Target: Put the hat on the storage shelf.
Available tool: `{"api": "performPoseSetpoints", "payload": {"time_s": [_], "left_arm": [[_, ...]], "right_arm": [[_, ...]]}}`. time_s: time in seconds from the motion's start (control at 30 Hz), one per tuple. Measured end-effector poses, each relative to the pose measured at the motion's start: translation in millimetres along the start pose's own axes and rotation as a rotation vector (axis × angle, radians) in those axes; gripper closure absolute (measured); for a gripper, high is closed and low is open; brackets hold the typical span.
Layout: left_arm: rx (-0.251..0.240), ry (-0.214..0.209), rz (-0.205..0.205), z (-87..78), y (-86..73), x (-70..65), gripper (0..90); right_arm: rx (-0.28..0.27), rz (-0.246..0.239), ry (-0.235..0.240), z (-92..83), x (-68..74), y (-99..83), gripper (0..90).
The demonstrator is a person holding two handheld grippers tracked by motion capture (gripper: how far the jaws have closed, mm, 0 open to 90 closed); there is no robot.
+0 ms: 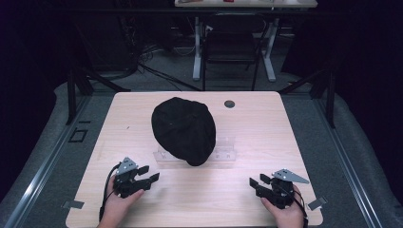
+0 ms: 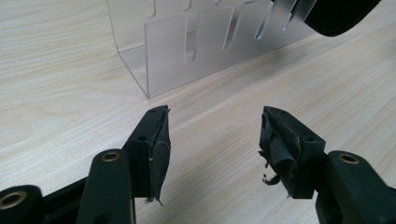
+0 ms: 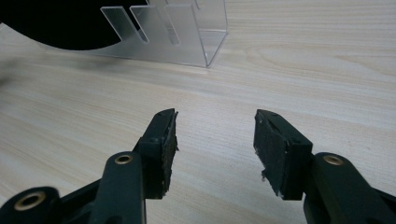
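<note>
A: While both grippers are waiting near the front edge of the table (image 1: 142, 102), what is worrying you?

B: The black hat (image 1: 184, 130) is sitting draped over the clear plastic rack (image 1: 225, 154) in the middle of the table, well ahead of both tools. The left gripper (image 1: 148, 174) is holding its jaws wide apart with nothing between them, and the right gripper (image 1: 255, 181) is doing the same.

A: So what is likely going wrong?

B: I think the rack is looking light. If one jaw is pinching cloth and plastic together, the rack is probably lifting or tipping with the hat.

A: Anything else?

B: The pads (image 2: 279, 147) on the left gripper are looking frayed, so soft cloth may be slipping out.
</note>
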State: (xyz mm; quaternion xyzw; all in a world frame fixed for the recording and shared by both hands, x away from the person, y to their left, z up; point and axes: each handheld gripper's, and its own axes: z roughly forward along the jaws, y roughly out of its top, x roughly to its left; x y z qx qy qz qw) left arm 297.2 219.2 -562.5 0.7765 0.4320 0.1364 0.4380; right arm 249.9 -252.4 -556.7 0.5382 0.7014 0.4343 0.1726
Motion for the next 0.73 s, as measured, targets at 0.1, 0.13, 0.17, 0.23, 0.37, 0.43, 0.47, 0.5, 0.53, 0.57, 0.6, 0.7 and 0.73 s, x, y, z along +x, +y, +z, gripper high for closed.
{"api": "performPoseSetpoints", "payload": {"time_s": [0.1, 0.13, 0.17, 0.23, 0.37, 0.43, 0.47, 0.5, 0.53, 0.57, 0.6, 0.7, 0.73], "left_arm": [[0.001, -0.002, 0.003, 1.2, -0.3, 0.1, 43.1], [0.001, -0.004, 0.003, 1.3, -0.2, -0.1, 43.1], [-0.002, -0.006, 0.001, 1.2, -0.2, -0.4, 43.1], [-0.004, -0.007, 0.000, 1.3, -0.1, -0.4, 43.0], [0.003, -0.004, 0.002, 2.5, -0.6, -0.4, 43.0], [0.001, -0.004, 0.005, 2.9, -0.5, -0.5, 43.0], [0.004, -0.002, 0.007, 3.1, -0.4, -0.8, 43.0], [0.012, -0.003, 0.008, 2.8, -0.1, -0.7, 43.0], [0.004, -0.004, 0.007, 3.7, -0.3, -1.0, 43.0], [0.003, -0.004, 0.007, 4.1, -0.4, -1.4, 43.0], [0.005, -0.004, 0.011, 4.3, -0.2, -1.9, 43.0], [0.004, -0.005, 0.014, 5.1, -0.1, -3.7, 43.0], [0.005, -0.008, 0.014, 5.2, 0.0, -4.1, 43.0]], "right_arm": [[-0.012, 0.016, 0.001, -0.1, -1.6, -0.3, 49.0], [-0.019, 0.026, 0.008, 0.0, -2.1, -0.5, 49.0], [-0.018, 0.030, 0.007, -0.2, -2.7, -0.5, 49.1], [-0.020, 0.036, 0.005, 0.0, -3.4, -0.7, 49.0], [-0.015, 0.040, 0.007, 0.9, -3.9, -1.3, 49.0], [-0.016, 0.042, 0.011, 1.1, -4.0, -1.4, 49.0], [-0.016, 0.043, 0.012, 1.2, -4.1, -1.4, 49.0], [-0.016, 0.044, 0.012, 1.3, -4.3, -1.4, 49.0], [-0.013, 0.042, 0.010, 1.1, -4.6, -1.3, 49.0], [-0.015, 0.043, 0.009, 1.1, -4.8, -1.2, 49.0], [-0.015, 0.044, 0.009, 1.1, -4.9, -1.2, 49.0], [-0.015, 0.042, 0.008, 0.7, -4.9, -0.8, 49.0], [-0.017, 0.042, 0.008, 0.7, -4.8, -0.7, 49.0]]}}
